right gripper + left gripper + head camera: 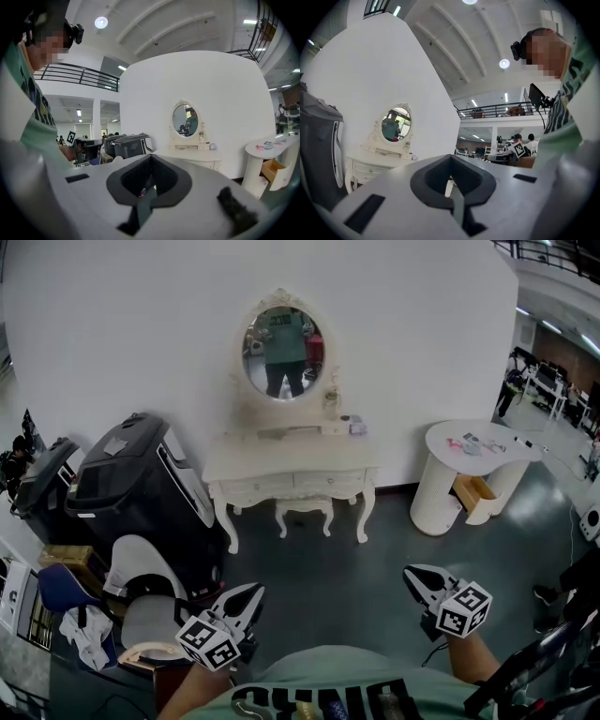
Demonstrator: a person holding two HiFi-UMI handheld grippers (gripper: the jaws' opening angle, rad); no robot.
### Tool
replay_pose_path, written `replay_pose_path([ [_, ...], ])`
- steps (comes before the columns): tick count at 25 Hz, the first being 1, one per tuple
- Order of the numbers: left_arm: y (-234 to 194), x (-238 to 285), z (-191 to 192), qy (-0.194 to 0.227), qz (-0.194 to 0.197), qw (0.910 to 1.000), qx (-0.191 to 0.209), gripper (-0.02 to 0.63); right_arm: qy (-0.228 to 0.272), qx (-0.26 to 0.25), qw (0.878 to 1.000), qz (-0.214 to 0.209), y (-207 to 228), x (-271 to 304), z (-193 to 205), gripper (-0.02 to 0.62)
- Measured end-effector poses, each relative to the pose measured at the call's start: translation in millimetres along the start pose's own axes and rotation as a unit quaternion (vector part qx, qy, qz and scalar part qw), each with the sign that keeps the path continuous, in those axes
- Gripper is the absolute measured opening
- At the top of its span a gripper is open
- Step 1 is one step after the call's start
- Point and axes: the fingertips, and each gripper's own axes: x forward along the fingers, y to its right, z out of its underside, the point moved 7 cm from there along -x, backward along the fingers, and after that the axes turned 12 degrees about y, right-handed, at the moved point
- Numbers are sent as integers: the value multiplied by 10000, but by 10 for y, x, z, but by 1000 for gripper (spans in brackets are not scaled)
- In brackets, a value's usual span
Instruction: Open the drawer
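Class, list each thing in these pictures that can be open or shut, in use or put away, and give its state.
Dressing table drawers: both shut.
Side table drawer: pulled open.
Stool: upright, tucked under those shut drawers.
Left gripper: jaws together, holding nothing.
Right gripper: jaws together, holding nothing.

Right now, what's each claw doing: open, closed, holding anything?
Left claw: closed, holding nothing.
Right claw: closed, holding nothing.
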Motion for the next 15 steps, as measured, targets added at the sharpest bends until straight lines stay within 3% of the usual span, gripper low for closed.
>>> replay_pose_path([
  [15, 825, 887, 428, -114, 231, 9997, 4, 8, 58, -1, 9999, 107, 863, -928, -117, 9],
])
